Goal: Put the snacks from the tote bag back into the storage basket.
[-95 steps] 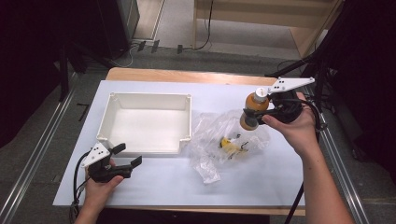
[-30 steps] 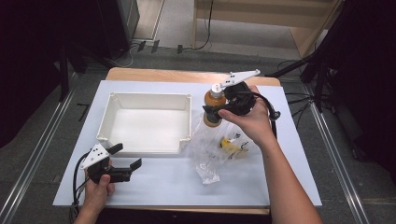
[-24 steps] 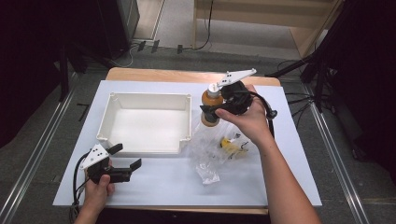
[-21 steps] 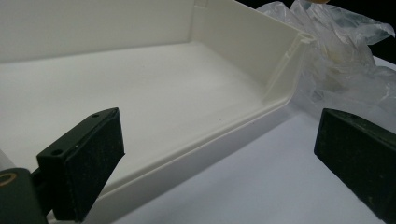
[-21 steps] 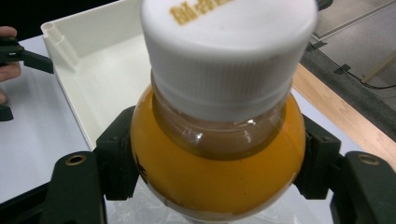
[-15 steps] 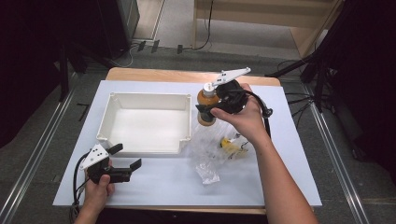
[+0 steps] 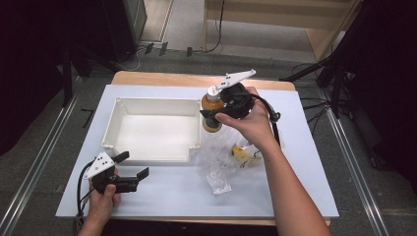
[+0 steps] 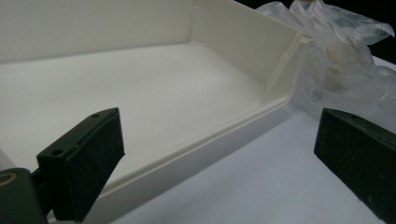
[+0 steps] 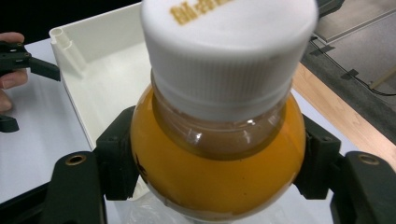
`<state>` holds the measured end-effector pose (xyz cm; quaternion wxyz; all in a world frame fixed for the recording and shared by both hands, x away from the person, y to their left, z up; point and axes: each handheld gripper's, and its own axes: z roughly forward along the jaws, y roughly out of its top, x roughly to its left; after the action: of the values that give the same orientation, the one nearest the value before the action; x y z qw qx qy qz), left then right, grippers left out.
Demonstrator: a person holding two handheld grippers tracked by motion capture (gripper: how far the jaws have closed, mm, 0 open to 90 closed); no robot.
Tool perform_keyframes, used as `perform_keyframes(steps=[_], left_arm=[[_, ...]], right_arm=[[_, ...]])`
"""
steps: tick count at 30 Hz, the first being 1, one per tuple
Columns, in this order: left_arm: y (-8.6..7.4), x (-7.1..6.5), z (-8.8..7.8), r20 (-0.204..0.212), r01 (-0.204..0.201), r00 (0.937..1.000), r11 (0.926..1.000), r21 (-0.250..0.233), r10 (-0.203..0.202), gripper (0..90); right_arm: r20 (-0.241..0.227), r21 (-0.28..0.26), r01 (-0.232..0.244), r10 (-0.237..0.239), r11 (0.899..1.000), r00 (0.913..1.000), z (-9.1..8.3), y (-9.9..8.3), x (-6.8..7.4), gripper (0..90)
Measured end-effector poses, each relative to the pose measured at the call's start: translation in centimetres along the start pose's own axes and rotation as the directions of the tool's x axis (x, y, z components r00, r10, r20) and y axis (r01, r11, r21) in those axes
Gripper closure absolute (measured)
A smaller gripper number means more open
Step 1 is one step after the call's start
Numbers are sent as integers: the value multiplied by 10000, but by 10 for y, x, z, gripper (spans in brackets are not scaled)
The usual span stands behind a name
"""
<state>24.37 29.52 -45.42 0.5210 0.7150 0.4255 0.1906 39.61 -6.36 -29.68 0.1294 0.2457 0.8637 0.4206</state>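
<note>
An orange bottle with a white cap (image 7: 212, 109) (image 9: 219, 140) is held upright in the air at the right edge of the white tray (image 7: 119, 107), above a crumpled clear plastic bag (image 7: 222, 162). My right gripper (image 7: 210, 117) (image 9: 217, 161) is shut on the bottle's body, one jaw on each side. My left gripper (image 7: 132, 169) (image 8: 219, 158) rests near the table's front left, open with nothing between its jaws, pointing at the tray's (image 8: 163, 88) near wall and the bag (image 8: 336, 60).
Something yellow (image 7: 240, 151) lies inside the clear bag. A white sheet (image 7: 305, 162) covers the wooden table (image 7: 162, 78). Cables trail off the table's right side, and dark floor surrounds it.
My right gripper has carried the bottle leftward from the table's right side to the tray's right edge. The left gripper has stayed put.
</note>
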Motion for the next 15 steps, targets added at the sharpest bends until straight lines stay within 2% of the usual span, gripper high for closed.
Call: perform_keyframes(steps=[15], left_arm=[[0,0,0,75,9,10000,10000,8,-9,18]], right_arm=[[-136,93,126,-124,9999,9998,11,6,4,312]])
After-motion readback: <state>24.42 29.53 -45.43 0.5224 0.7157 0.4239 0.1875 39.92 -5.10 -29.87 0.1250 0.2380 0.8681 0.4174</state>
